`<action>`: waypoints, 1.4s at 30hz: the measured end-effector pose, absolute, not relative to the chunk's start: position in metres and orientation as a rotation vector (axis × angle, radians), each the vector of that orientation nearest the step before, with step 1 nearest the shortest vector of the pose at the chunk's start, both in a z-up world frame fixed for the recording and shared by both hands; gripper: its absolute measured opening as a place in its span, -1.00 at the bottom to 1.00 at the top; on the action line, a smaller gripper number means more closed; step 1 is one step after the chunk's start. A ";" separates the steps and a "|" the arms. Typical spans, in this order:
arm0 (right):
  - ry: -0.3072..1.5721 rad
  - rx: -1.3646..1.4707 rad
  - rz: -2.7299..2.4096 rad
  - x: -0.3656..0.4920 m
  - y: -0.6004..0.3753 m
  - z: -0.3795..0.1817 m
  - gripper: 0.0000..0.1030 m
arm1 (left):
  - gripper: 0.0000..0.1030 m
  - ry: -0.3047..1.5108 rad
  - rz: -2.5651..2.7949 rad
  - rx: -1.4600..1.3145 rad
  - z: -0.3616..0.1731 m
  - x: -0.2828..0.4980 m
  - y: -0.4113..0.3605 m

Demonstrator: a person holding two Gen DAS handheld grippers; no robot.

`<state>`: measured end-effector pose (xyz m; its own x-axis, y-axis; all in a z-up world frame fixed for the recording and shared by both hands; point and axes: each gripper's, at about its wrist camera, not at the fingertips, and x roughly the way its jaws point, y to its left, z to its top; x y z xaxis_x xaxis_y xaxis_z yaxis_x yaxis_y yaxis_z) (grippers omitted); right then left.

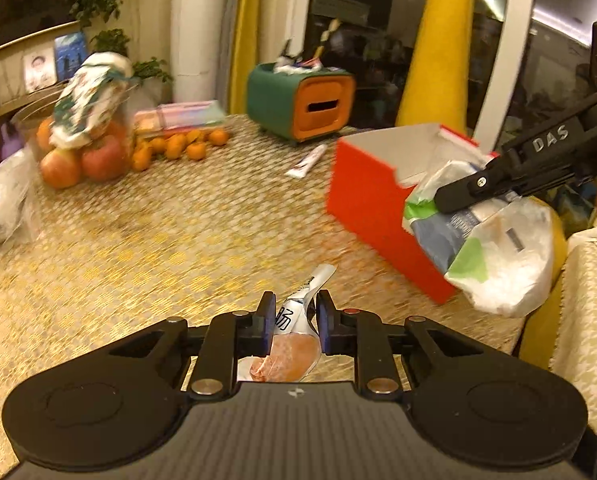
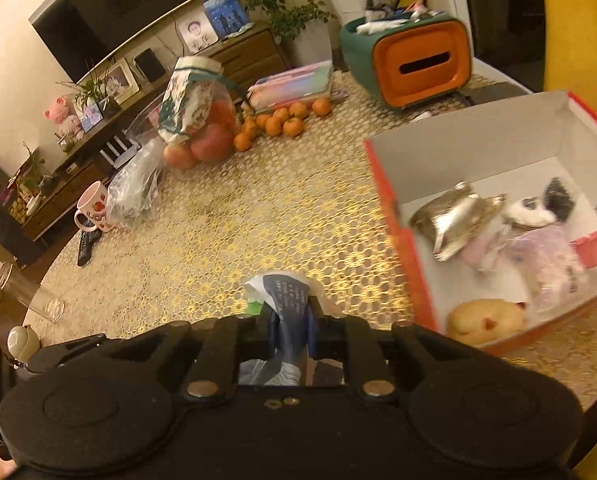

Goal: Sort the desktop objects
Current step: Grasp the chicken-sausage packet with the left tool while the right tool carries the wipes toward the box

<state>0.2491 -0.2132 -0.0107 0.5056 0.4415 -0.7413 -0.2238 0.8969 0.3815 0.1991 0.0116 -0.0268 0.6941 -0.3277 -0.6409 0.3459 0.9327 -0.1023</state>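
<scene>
Red box (image 1: 362, 196) motion-blurred, sausage packet (image 1: 294, 344) half hidden behind gripper body

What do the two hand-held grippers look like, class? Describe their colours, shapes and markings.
Both are matte black. The left gripper has a ribbed body, two round housings, silver pivot bolts and blue-padded jaws. The right gripper is built the same; seen from the side in the left wrist view, its arm bears white letters "DAS".

Wooden sideboard (image 2: 234, 56), yellow curtains (image 1: 438, 52), dark window (image 1: 558, 64), warm light.
</scene>
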 end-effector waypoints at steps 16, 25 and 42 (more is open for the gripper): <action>0.888 0.240 0.365 0.234 -0.301 0.025 -0.77 | -0.63 0.654 -0.520 0.059 0.022 0.208 -0.085; 0.833 0.235 0.294 0.243 -0.344 0.032 -0.77 | -0.95 0.653 -0.591 0.097 0.035 0.219 -0.135; 0.837 0.254 0.213 0.284 -0.389 0.011 -0.77 | -0.96 0.672 -0.640 0.100 0.022 0.250 -0.149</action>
<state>0.2839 -0.3886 0.0114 0.6513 0.2843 -0.7035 -0.0859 0.9488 0.3039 0.2504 -0.1493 0.0219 0.5999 -0.5195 -0.6085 0.5819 0.8053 -0.1138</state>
